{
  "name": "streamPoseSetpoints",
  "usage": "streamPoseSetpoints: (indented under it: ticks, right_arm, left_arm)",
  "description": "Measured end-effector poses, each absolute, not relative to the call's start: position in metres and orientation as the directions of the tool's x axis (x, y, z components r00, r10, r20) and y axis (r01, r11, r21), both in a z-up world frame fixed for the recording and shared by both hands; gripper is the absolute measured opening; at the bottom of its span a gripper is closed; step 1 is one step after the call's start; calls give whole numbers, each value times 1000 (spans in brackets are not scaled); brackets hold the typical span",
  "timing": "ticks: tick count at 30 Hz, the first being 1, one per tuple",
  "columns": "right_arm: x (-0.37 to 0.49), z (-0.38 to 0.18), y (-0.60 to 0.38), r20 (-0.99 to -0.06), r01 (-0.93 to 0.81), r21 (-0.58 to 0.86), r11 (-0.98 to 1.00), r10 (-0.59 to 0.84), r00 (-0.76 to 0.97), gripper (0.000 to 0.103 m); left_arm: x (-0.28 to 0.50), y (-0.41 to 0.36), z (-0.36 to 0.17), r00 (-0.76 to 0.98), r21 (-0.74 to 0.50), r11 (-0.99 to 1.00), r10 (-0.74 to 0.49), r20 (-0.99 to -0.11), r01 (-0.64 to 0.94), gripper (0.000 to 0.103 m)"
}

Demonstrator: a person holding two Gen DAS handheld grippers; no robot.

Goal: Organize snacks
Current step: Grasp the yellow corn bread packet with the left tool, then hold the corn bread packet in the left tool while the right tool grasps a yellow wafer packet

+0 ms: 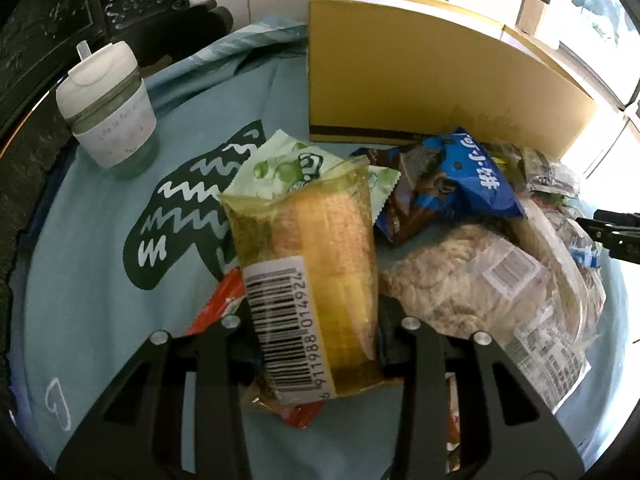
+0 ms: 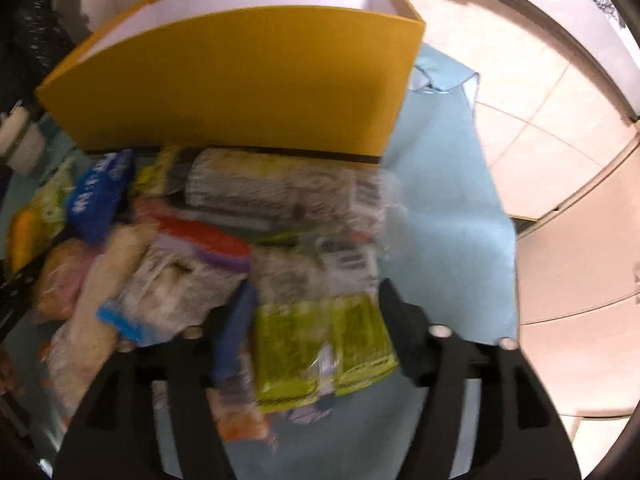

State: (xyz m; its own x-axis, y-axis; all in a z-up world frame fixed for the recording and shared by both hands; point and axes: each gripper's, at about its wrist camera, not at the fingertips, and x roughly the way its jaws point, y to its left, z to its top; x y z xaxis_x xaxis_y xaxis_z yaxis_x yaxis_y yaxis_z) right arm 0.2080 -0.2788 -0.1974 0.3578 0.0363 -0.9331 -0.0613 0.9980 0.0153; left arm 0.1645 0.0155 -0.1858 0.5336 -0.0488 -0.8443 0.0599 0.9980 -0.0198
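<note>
A vacuum-packed corn cob (image 1: 320, 272) with a barcode label stands between the fingers of my left gripper (image 1: 316, 320), and both pads press on its sides. It is above a green-and-white packet (image 1: 280, 160) and a red packet (image 1: 216, 308). In the blurred right wrist view, a lime-green packet (image 2: 324, 348) lies on the snack pile between the spread fingers of my right gripper (image 2: 316, 312), which stands open around it. An open yellow box (image 1: 420, 80) (image 2: 240, 88) stands behind the pile.
Snacks lie on a light blue cloth (image 1: 100, 220) (image 2: 440, 220): a blue packet (image 1: 468, 176) (image 2: 100, 196) and clear bags of pale cakes (image 1: 460, 280). A lidded cup (image 1: 108, 108) stands far left. Dark carved furniture (image 1: 120, 0) is behind; tiled floor (image 2: 540, 120) to the right.
</note>
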Motion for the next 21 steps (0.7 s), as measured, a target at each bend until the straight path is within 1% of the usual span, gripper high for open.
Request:
streamPoseSetpoints:
  ticks: [2, 3, 5, 7, 11, 12, 13, 16, 21]
  right_arm:
    - [211, -202, -284, -935, -15, 42, 999, 44, 353, 70]
    - [211, -205, -286, -939, 6, 54, 999, 48, 341, 74]
    - [212, -208, -291, -946, 36, 92, 995, 76, 314, 74]
    - [207, -207, -290, -948, 4, 78, 997, 73, 309, 64]
    - [195, -198, -291, -936, -43, 138, 990, 144, 322, 53]
    - [191, -194, -290, -930, -53, 148, 988, 158, 333, 46]
    - [186, -190, -289, -923, -56, 173, 983, 182, 338, 41]
    - [171, -180, -289, -906, -63, 209, 976, 218, 363, 36]
    - [149, -185, -293, -898, -77, 238, 968, 249, 363, 36]
  left_arm:
    - [167, 13, -186, 521, -16, 998, -41, -853, 54, 39]
    - [168, 13, -187, 517, -12, 998, -39, -855, 55, 39]
    - [169, 11, -188, 515, -6, 998, -34, -857, 56, 41]
    - [169, 11, -189, 520, -5, 998, -35, -854, 59, 41]
    - [160, 13, -186, 532, -53, 996, -80, -843, 66, 37]
    - [157, 13, -185, 536, -59, 996, -89, -839, 72, 37]
    - [153, 13, -184, 540, -57, 995, -91, -836, 79, 37]
    - [137, 16, -176, 562, -73, 994, -105, -821, 78, 36]
    - [118, 24, -163, 577, -92, 992, -122, -808, 80, 36]
